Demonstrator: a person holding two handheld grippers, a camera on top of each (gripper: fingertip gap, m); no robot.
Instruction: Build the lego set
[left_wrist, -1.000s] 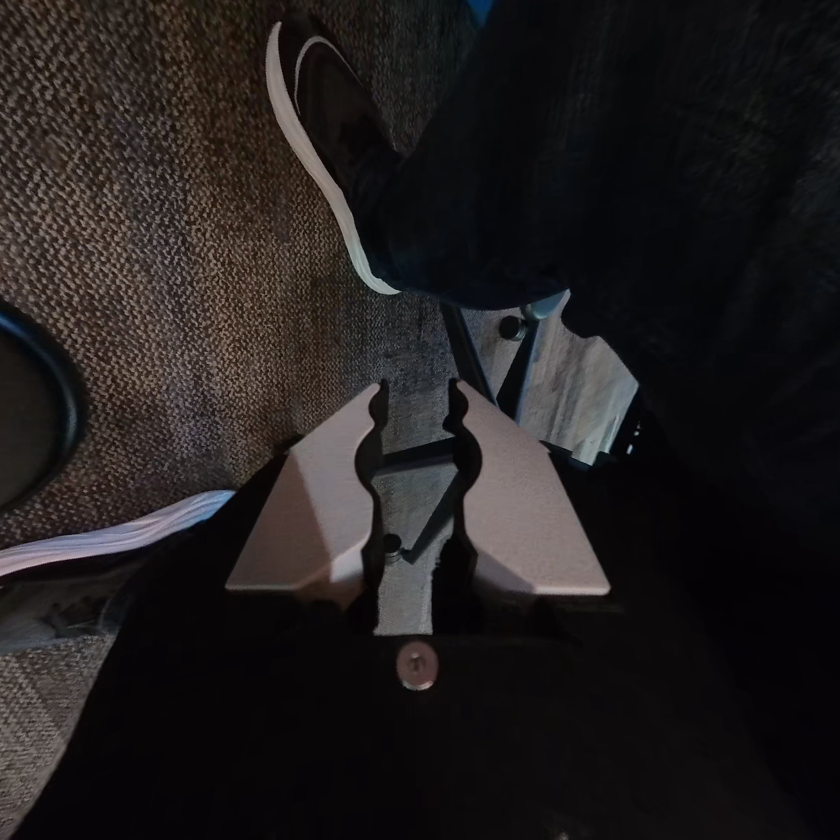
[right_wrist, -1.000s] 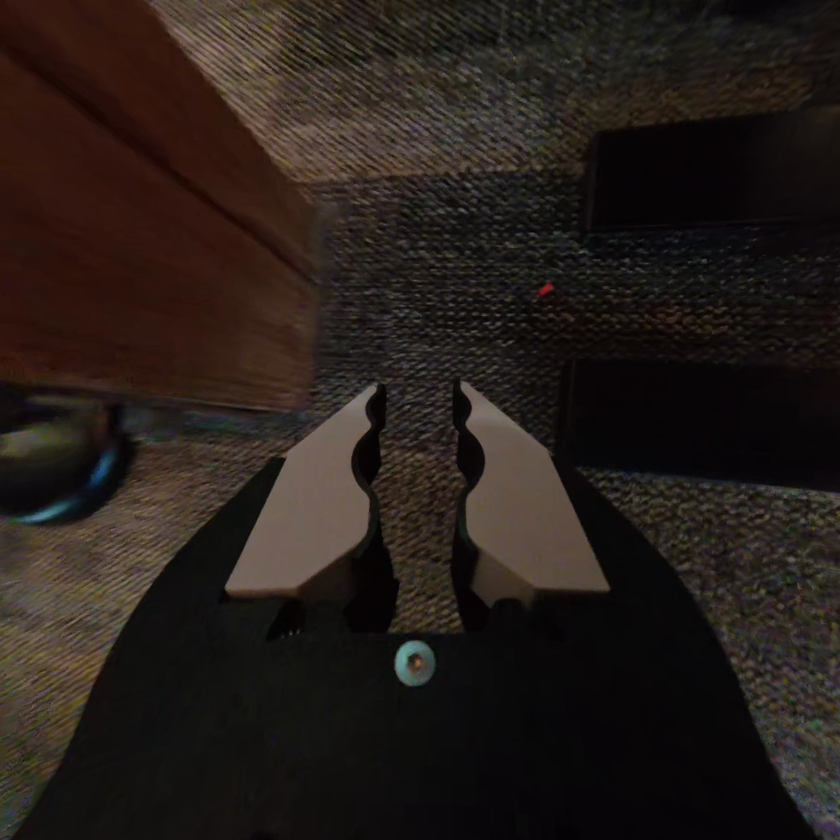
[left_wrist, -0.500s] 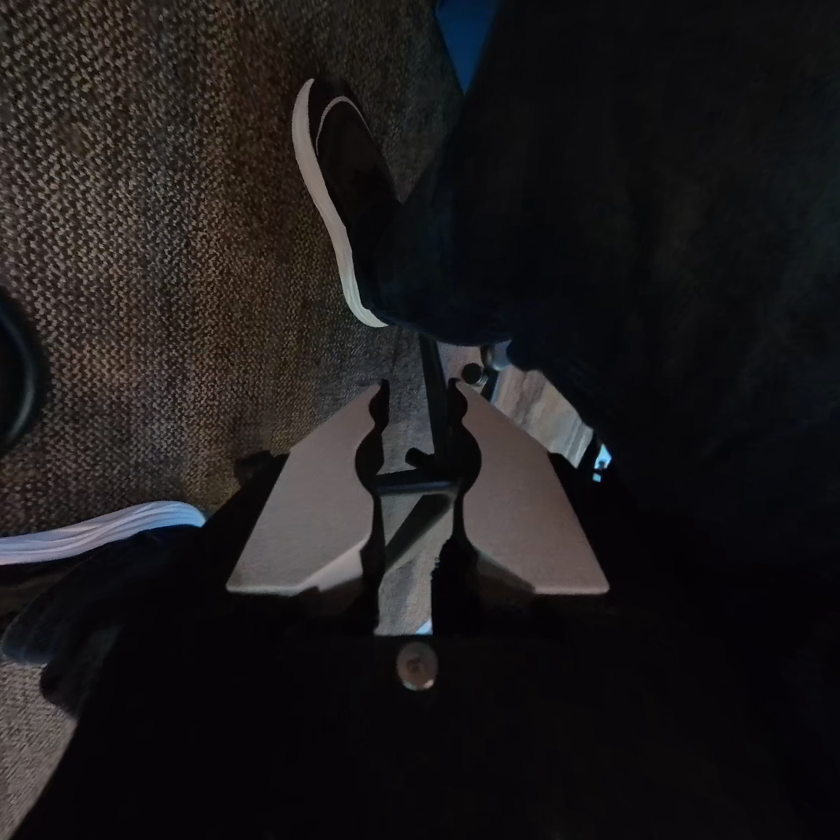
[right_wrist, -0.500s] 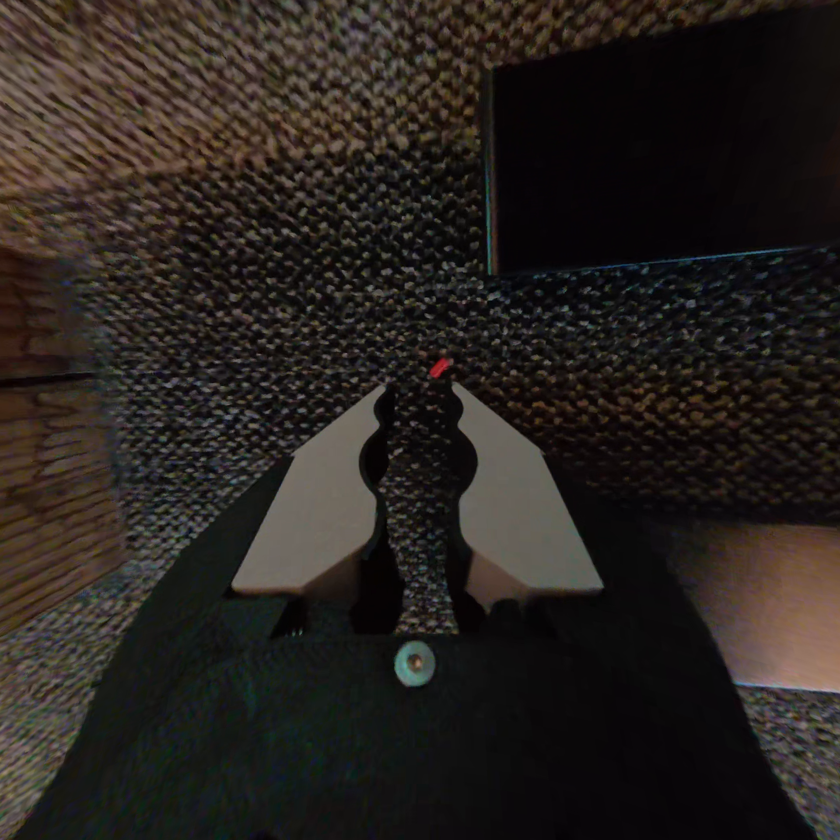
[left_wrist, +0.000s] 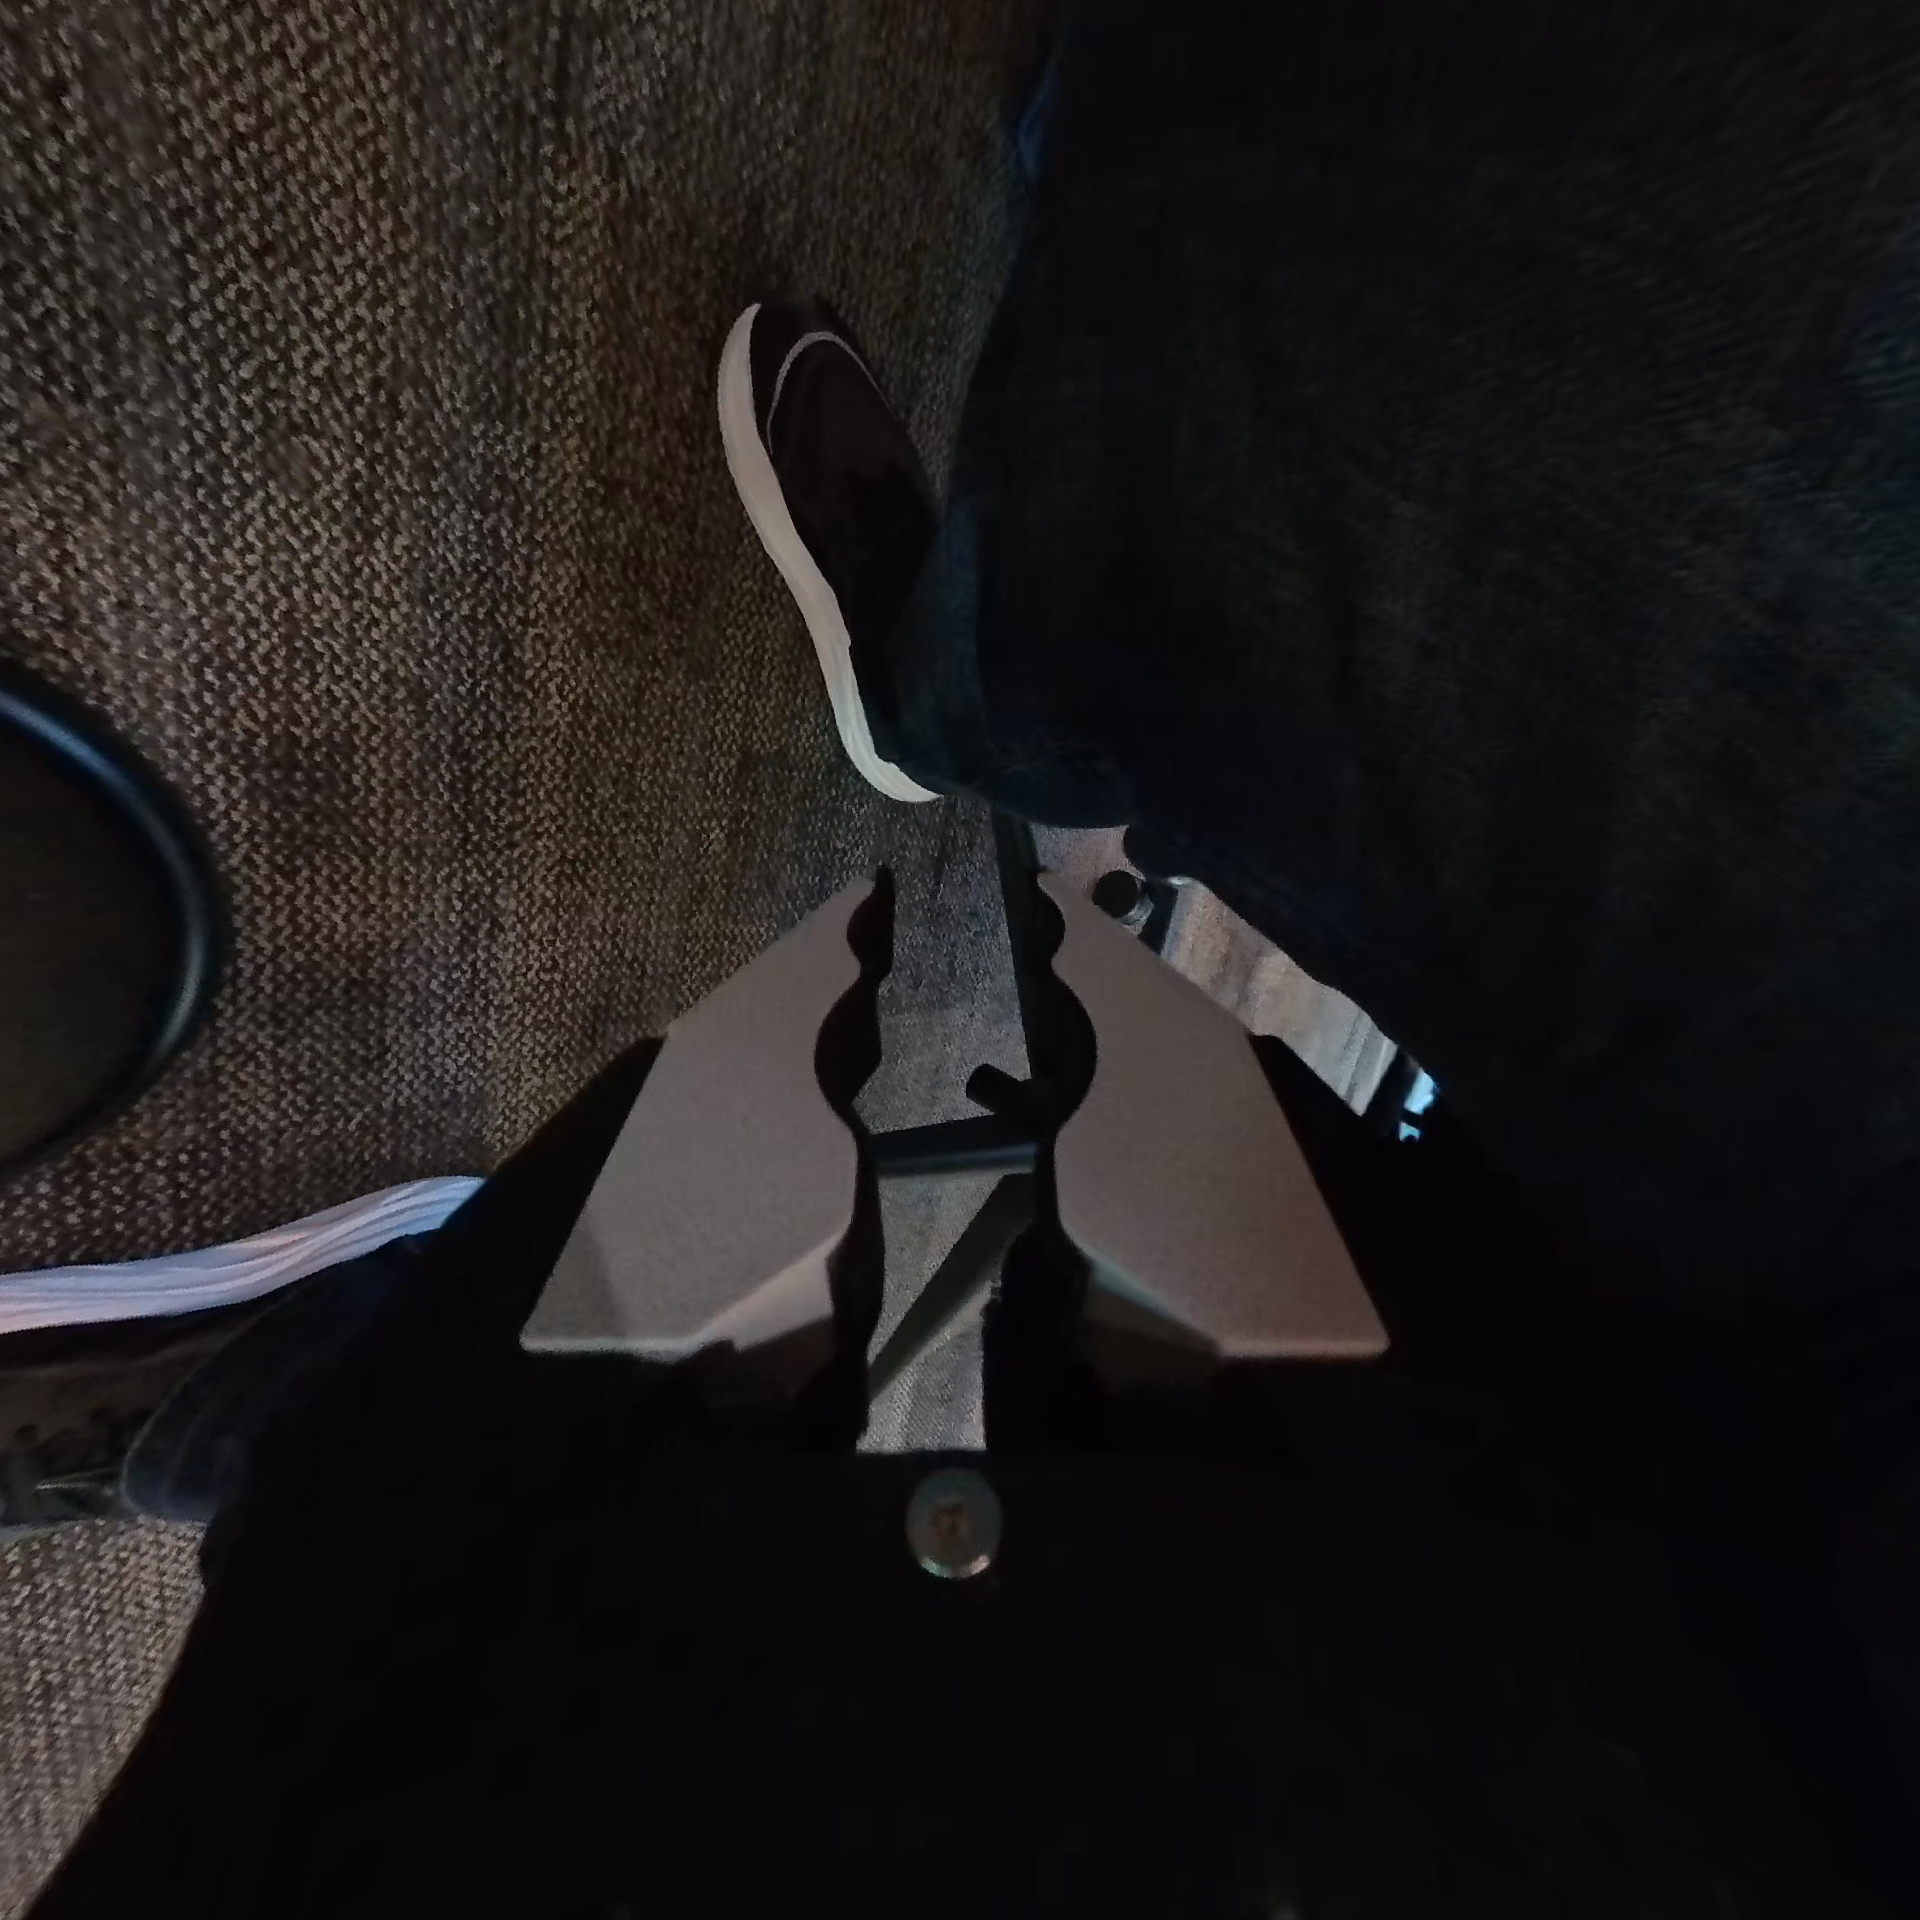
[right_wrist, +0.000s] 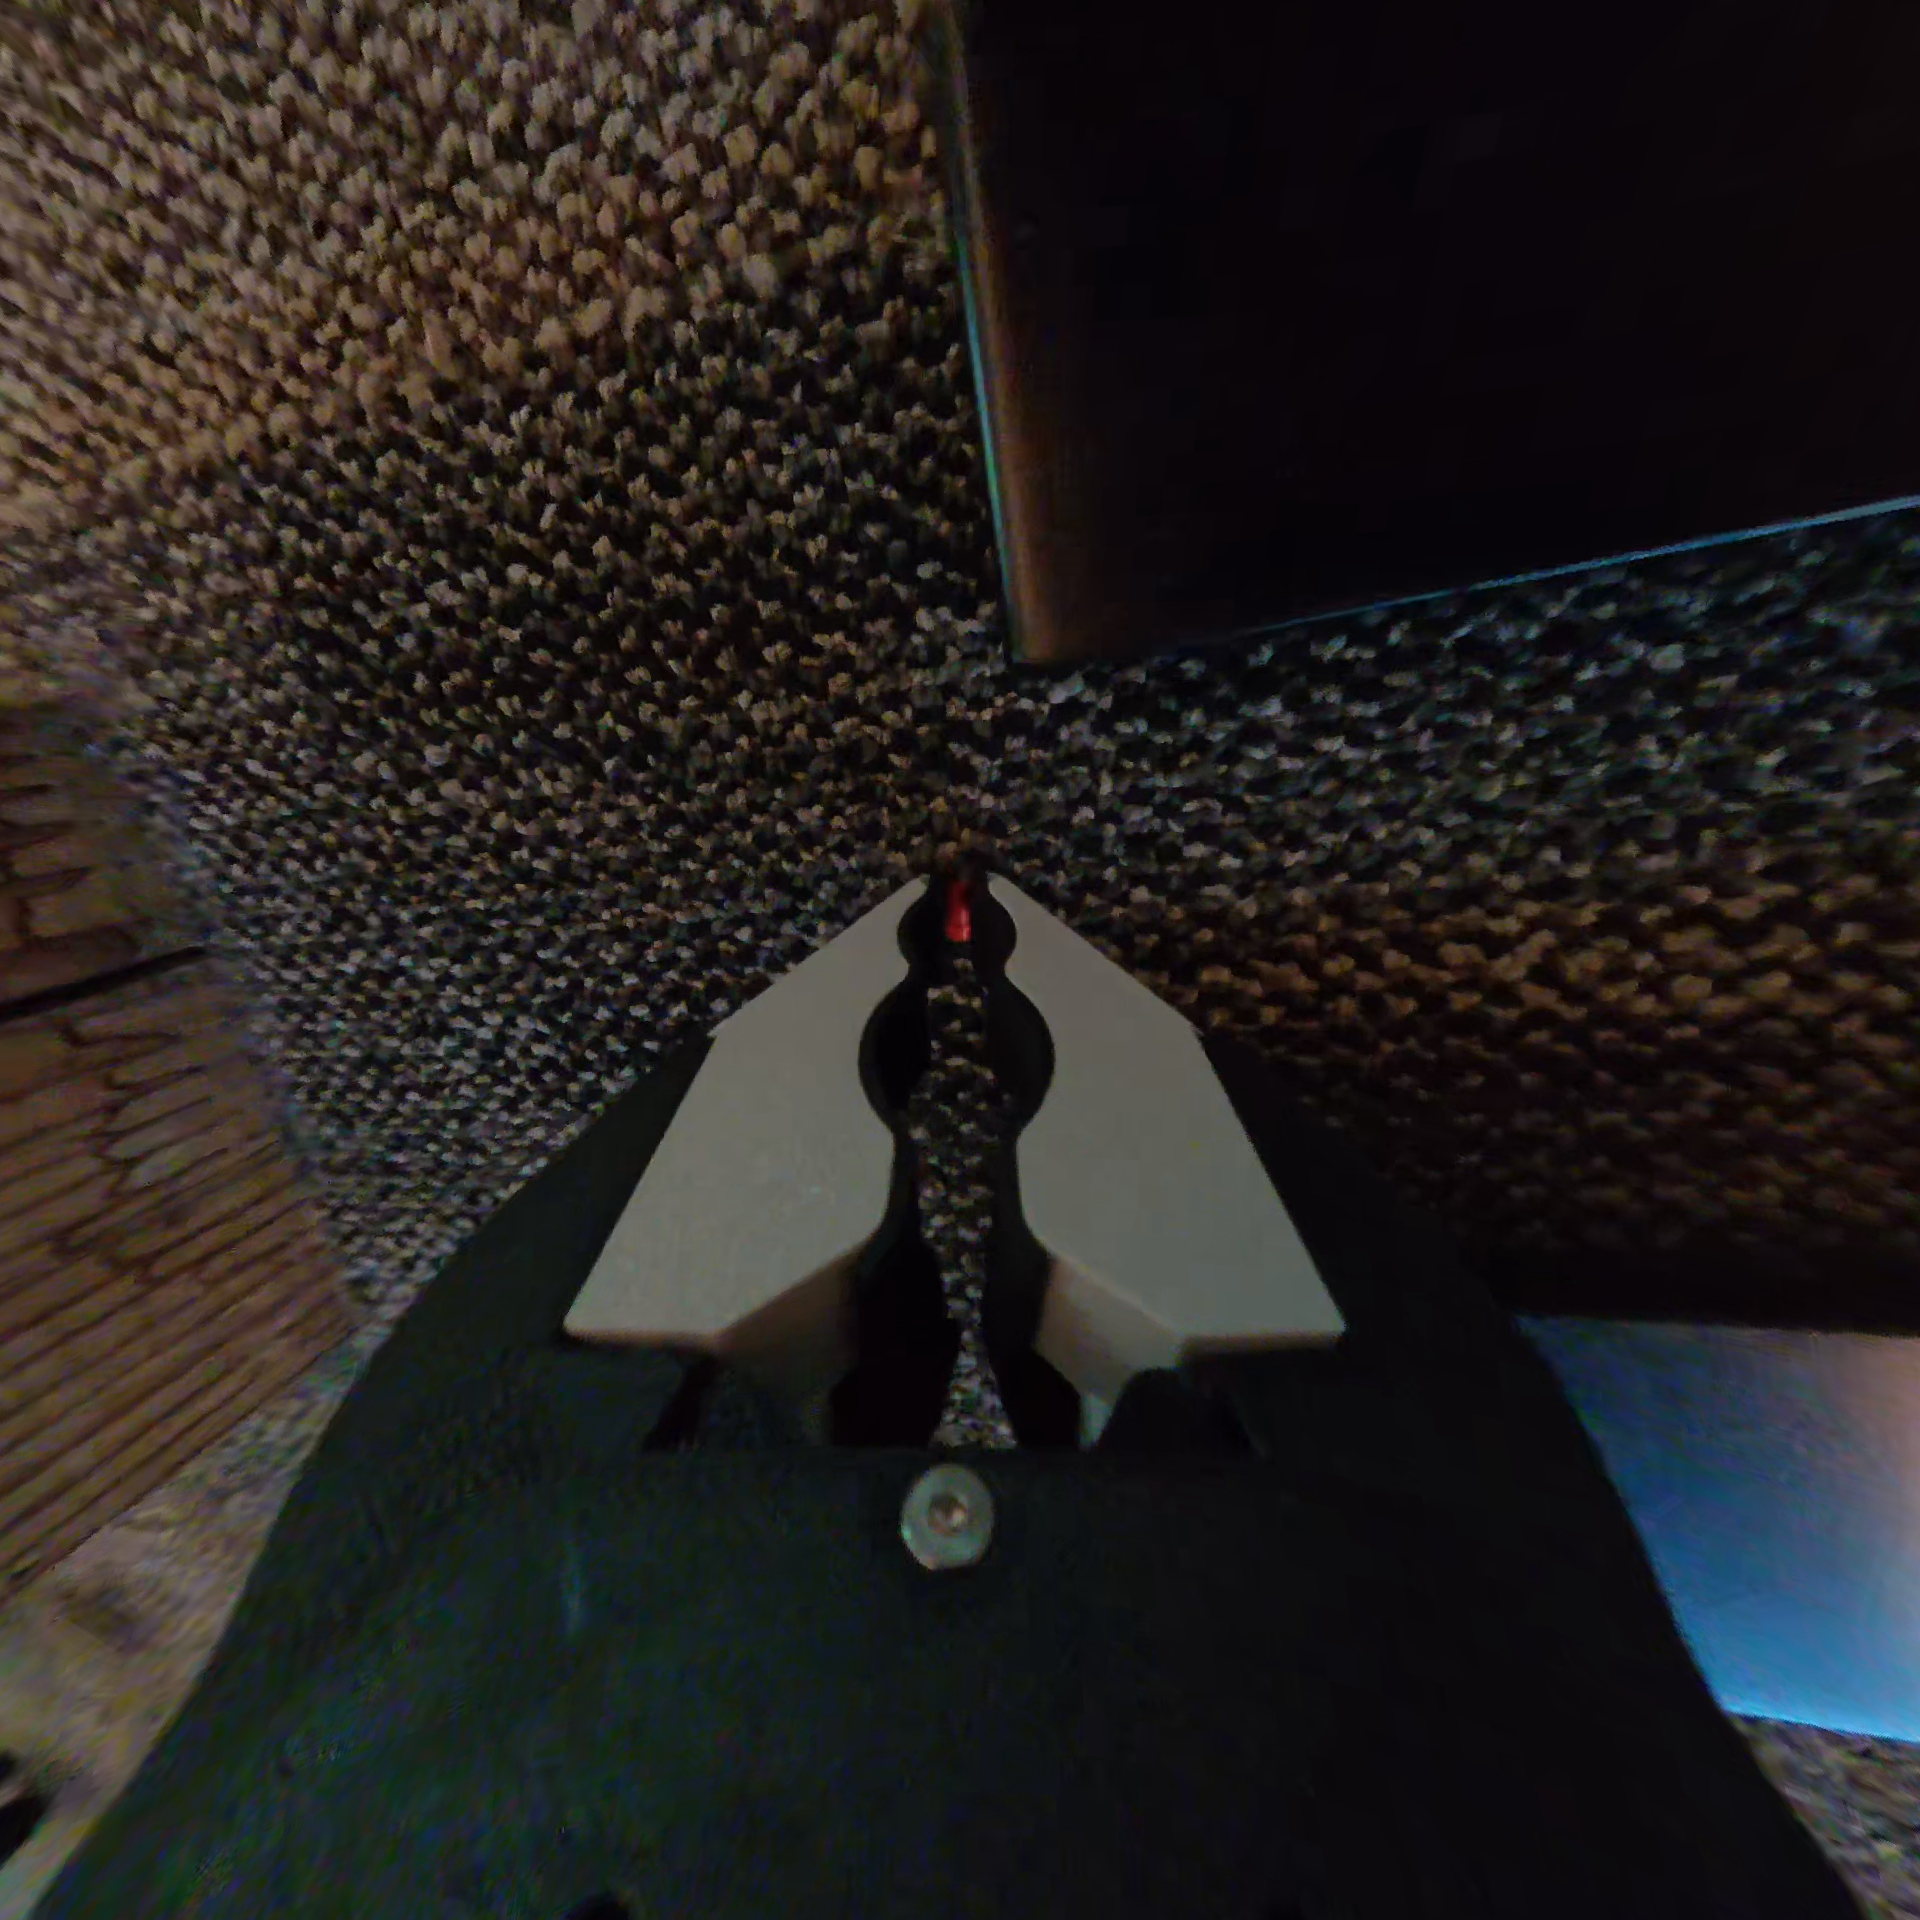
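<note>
In the right wrist view my right gripper is down at the speckled carpet. It is shut on a small red lego piece, which sits pinched between the fingertips at the carpet. In the left wrist view my left gripper is open and empty. It hangs above the carpet over a black metal frame. No other lego parts show in either view.
A person's black shoe with a white sole and dark trouser leg lie just beyond the left gripper. A second white sole and a black ring are at the left. A dark block and wood panel flank the right gripper.
My right gripper dropped to the carpet and shut on the red piece that lay ahead of it. My left gripper stayed open and only drifted a little.
</note>
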